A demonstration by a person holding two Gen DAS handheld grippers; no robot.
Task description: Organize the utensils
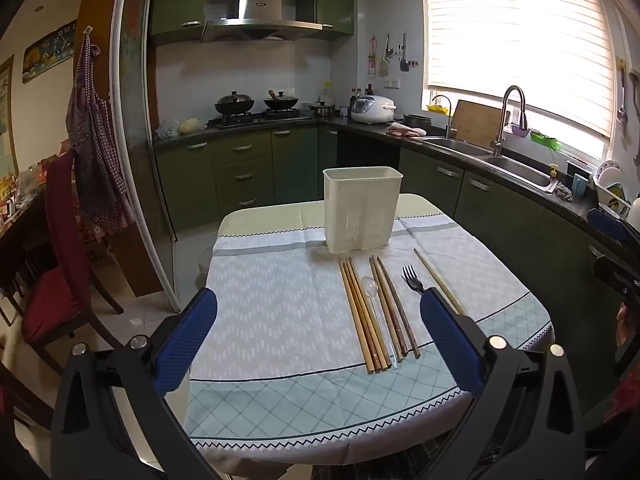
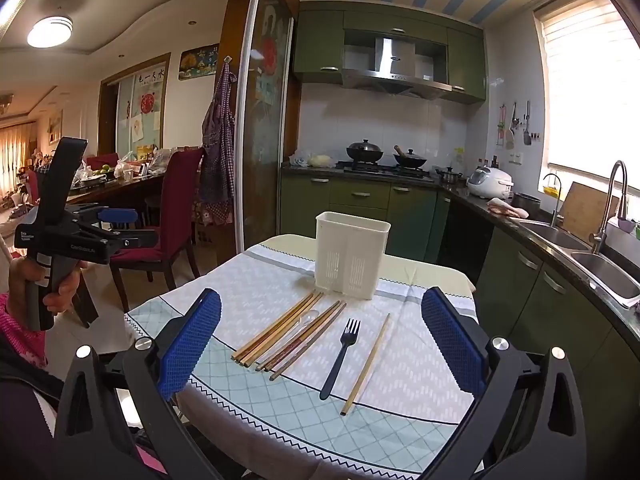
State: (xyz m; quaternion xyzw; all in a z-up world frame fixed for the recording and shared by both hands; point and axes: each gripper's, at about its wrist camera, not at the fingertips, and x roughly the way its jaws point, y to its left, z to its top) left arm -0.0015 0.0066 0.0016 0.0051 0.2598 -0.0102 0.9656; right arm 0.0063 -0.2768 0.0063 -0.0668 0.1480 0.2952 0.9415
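Note:
A cream utensil holder (image 1: 362,208) (image 2: 350,254) stands upright at the far middle of the clothed table. In front of it lie light wooden chopsticks (image 1: 362,314) (image 2: 276,330), a clear plastic spoon (image 1: 374,304) (image 2: 306,318), dark chopsticks (image 1: 394,306) (image 2: 306,338), a black fork (image 1: 412,280) (image 2: 340,358) and a single light chopstick (image 1: 438,280) (image 2: 366,364). My left gripper (image 1: 318,328) is open and empty, held above the near side of the table. My right gripper (image 2: 320,328) is open and empty, also above the near edge. The left gripper also shows in the right wrist view (image 2: 120,226).
The table (image 1: 260,300) (image 2: 420,360) has a patterned cloth. A red chair (image 1: 60,272) (image 2: 168,216) stands to the left. Green kitchen cabinets (image 1: 240,168), a stove with woks (image 2: 384,156) and a sink (image 1: 516,168) (image 2: 600,264) lie behind and to the right.

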